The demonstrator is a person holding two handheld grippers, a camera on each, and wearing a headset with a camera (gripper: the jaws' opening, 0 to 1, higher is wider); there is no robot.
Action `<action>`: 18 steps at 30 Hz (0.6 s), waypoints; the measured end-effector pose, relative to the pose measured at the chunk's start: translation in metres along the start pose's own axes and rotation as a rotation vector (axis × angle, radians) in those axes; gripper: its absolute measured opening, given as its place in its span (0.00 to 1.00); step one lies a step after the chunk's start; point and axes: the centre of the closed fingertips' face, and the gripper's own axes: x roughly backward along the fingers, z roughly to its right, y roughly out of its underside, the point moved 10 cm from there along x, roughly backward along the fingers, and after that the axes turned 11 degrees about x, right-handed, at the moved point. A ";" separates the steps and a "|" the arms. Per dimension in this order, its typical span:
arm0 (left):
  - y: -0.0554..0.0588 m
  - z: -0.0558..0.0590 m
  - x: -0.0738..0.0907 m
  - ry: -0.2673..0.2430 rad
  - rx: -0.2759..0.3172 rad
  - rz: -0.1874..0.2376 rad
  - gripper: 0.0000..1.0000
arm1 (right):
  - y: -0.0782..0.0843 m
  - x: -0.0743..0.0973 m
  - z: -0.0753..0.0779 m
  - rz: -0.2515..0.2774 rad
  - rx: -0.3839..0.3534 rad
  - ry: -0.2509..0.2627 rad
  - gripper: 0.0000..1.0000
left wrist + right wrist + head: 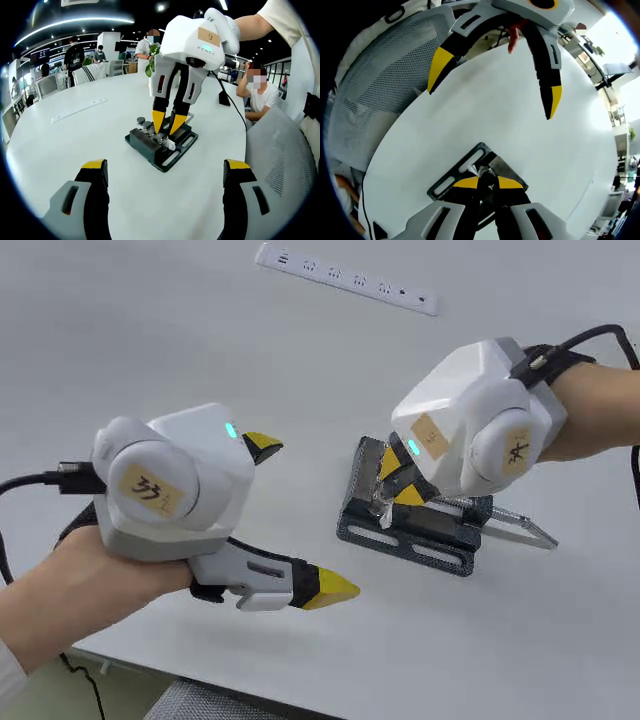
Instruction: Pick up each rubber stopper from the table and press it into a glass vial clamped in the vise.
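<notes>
Two grippers to report. Found right gripper [400, 480] at 3 o'clock, bearing down on vise [400, 536], jaws pinched nearly together on small dark stopper [487, 176] over clamped vials [141, 121]; set so, by judgement, to press it home. Found left gripper [300, 518] at 9 o'clock, jaws wide apart, empty, parked clear of work.

In the left gripper view, the white housing of the right hand-held gripper [168, 121] carries small printed lettering that reads roughly "XENSE". A tan sticker [208, 36] at 12 o'clock of the lettering bears a handwritten "9"-like mark. In the head view, the left hand-held gripper [305, 518] has a tan label [150, 490] with an illegible scrawl.
</notes>
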 end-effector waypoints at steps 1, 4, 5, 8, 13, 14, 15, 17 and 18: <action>0.000 0.000 0.000 0.000 0.002 0.003 0.95 | 0.000 0.000 0.000 -0.001 -0.010 -0.003 0.05; -0.001 0.001 0.000 0.001 0.001 0.004 0.95 | 0.000 0.000 0.003 0.000 -0.052 -0.012 0.05; -0.001 0.001 -0.001 0.001 0.001 0.005 0.95 | 0.000 0.000 0.004 0.002 -0.063 -0.015 0.05; -0.001 0.000 -0.001 0.000 0.002 0.006 0.95 | 0.000 -0.002 0.005 -0.005 -0.100 -0.022 0.05; -0.002 0.001 -0.002 0.002 0.004 0.009 0.95 | -0.001 -0.003 0.007 -0.020 -0.123 -0.039 0.04; -0.002 0.002 -0.002 0.003 0.004 0.010 0.95 | -0.001 -0.003 0.007 -0.023 -0.129 -0.041 0.04; -0.002 0.002 -0.002 0.003 0.005 0.010 0.95 | -0.001 -0.003 0.008 -0.026 -0.131 -0.043 0.04; -0.001 0.002 -0.002 0.004 0.004 0.009 0.95 | -0.003 -0.004 0.008 -0.033 -0.150 -0.047 0.04; -0.002 0.002 -0.002 0.003 0.005 0.010 0.95 | -0.003 -0.004 0.009 -0.034 -0.152 -0.050 0.04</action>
